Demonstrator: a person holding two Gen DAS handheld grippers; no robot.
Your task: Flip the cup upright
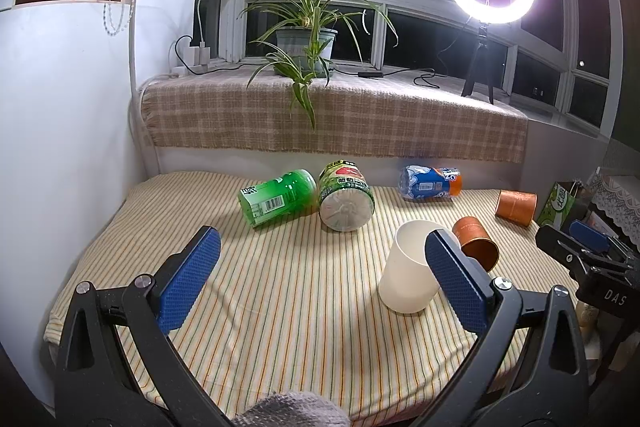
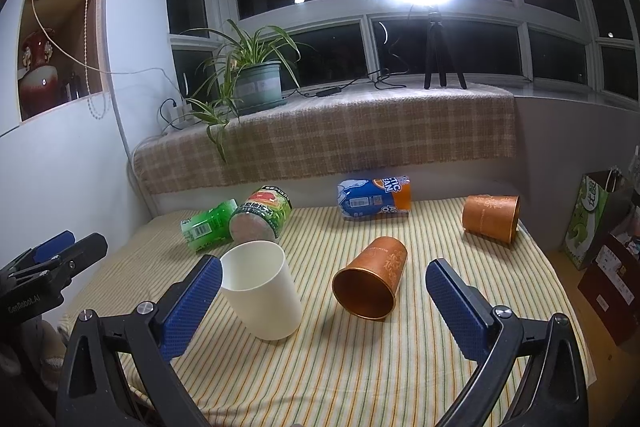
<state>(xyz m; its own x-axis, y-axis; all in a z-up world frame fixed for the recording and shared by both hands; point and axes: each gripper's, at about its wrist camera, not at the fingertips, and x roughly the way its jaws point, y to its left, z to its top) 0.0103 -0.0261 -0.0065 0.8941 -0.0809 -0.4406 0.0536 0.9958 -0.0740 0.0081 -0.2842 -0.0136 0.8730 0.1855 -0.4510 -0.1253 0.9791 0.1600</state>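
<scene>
Both grippers (image 1: 322,275) (image 2: 324,301) wide open, empty; white cup (image 2: 262,293) upright beside toppled orange cup (image 2: 370,283).

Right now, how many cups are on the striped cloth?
3. A white cup stands upright near the left; an orange cup lies on its side at centre, mouth toward the camera; another orange cup lies far right. None seems hidden.

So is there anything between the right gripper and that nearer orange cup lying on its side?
Nothing visible blocks it. The right gripper is open, and the nearer orange cup lies on its side straight ahead between its fingers, mouth toward the camera. The white cup stands upright to its left, apart from it, beside the left finger.
</scene>
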